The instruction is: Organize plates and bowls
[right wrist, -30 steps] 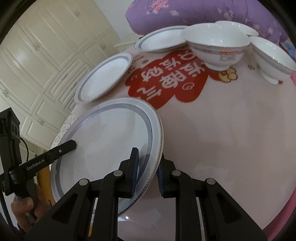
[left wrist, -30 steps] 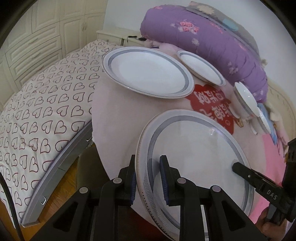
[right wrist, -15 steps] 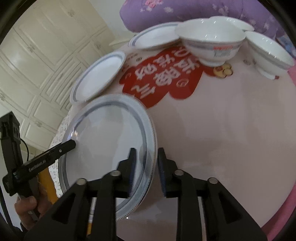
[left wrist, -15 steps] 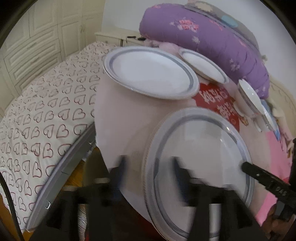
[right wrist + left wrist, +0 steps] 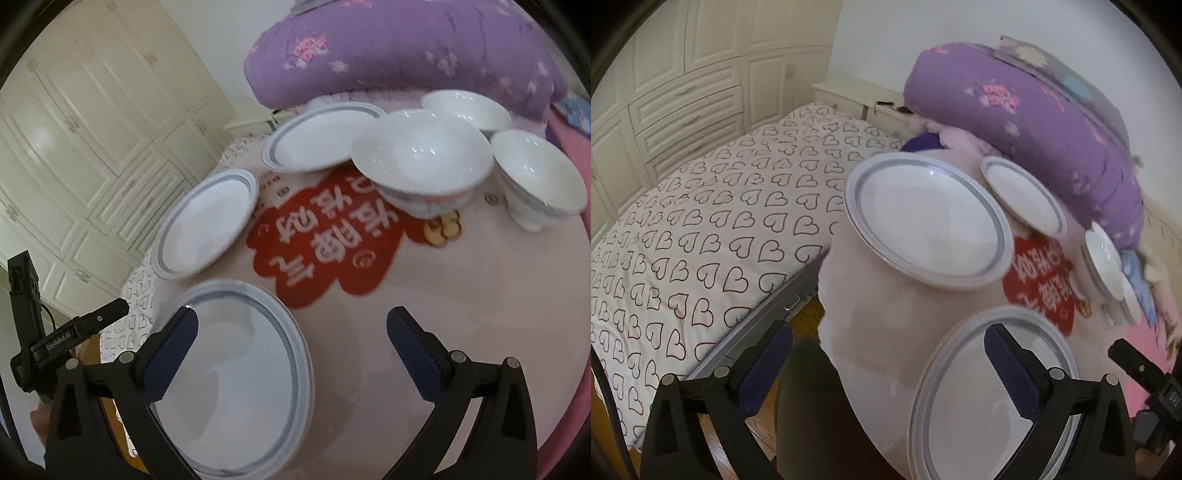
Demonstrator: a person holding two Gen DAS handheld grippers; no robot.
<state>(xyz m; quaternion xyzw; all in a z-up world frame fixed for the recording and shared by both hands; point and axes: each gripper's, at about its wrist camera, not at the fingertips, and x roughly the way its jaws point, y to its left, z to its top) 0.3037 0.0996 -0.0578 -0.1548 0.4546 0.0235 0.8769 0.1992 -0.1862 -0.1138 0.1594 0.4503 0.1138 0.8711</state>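
Left gripper (image 5: 886, 363): jaws opening, spread wide, nothing pinched. Its right finger (image 5: 1008, 365) stands over the near plate's left part, its left finger off the table edge; no pad presses on the rim.

Right gripper (image 5: 293, 339): jaws opening, spread wide, nothing pinched. Its left finger (image 5: 171, 343) stands over the near plate, its right finger over bare tablecloth (image 5: 424, 295). Whether either pad touches the plate cannot be told.

Near plate (image 5: 236, 373): lies flat at the near edge of the round table, free of both grippers. Its rim looks doubled in the left view, so it may be a stack; this cannot be confirmed.

Second plate (image 5: 207, 221): flat on the cloth, beyond the near plate, apart from it.

Third plate (image 5: 317, 142): farther back, its right edge hidden behind the large bowl (image 5: 421, 158).

Large bowl: upright at the far end of the red emblem (image 5: 328, 240). Two smaller bowls, one behind it (image 5: 467, 109) and one to its right (image 5: 535, 177), both upright.

Surroundings: purple quilt (image 5: 406, 48) behind the table; heart-print bed (image 5: 701, 229) to its left; cream cabinets (image 5: 74, 129). Motion blur softens both views.
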